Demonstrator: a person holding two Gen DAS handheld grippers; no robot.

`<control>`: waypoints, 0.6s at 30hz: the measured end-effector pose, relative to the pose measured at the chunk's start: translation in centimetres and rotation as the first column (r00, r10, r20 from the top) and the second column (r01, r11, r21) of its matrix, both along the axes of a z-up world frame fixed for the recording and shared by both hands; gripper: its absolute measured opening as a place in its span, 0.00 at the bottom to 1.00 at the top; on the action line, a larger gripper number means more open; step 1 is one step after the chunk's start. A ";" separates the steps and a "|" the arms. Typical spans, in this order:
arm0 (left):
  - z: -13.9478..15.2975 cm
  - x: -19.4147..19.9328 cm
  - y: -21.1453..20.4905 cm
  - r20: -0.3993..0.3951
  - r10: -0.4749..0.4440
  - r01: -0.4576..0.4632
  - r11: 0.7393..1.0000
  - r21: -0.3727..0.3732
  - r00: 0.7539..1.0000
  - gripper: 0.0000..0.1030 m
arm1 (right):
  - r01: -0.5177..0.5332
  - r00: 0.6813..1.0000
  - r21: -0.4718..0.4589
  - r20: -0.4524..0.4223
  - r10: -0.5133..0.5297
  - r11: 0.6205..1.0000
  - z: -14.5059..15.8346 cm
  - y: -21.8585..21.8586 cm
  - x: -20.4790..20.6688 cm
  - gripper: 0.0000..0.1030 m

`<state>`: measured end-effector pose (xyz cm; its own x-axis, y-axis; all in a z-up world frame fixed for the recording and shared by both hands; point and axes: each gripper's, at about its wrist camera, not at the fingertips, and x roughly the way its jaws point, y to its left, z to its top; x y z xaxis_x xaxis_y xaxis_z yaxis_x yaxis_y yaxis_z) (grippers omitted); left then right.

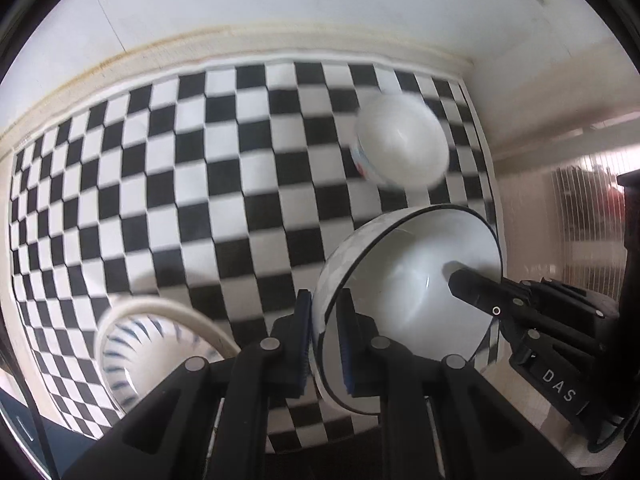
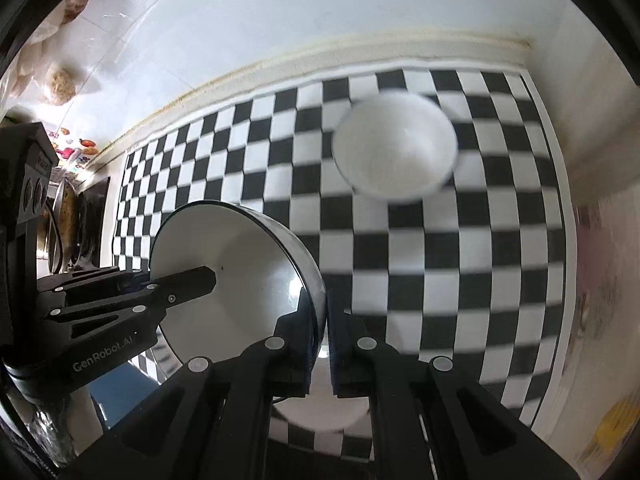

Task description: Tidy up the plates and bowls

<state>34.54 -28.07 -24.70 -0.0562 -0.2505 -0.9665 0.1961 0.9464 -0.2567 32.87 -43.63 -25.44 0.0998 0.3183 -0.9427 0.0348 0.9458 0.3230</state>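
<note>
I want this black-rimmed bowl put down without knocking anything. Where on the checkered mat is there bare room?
The wide stretch of checkered mat left of the plain white bowl, toward the wall, is bare. It is crowded near the blue-striped bowl and around the black-rimmed bowl, which the left gripper and right gripper both clamp.

White letters "DAS" on right gripper (image 1: 472, 288) body, seen beside black-rimmed bowl (image 1: 408, 280). White "GenRobot.AI" on left gripper (image 2: 200, 280) body, left of same bowl. No other legible text.
</note>
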 end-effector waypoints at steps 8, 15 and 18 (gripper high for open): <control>-3.4 -4.6 -1.3 -0.090 -0.084 0.087 0.996 0.028 0.992 0.10 | 0.032 0.996 0.002 -0.089 -0.031 0.999 -3.9 -0.9 -5.5 0.07; -6.2 -6.4 -2.6 -0.149 -0.114 0.125 0.990 0.063 0.982 0.10 | 0.047 0.988 -0.010 -0.149 -0.048 0.999 -7.1 -1.5 -7.5 0.07; -7.1 -6.9 -3.3 -0.164 -0.125 0.139 0.987 0.076 0.979 0.10 | 0.046 0.985 -0.012 -0.167 -0.048 0.999 -7.8 -1.8 -7.9 0.07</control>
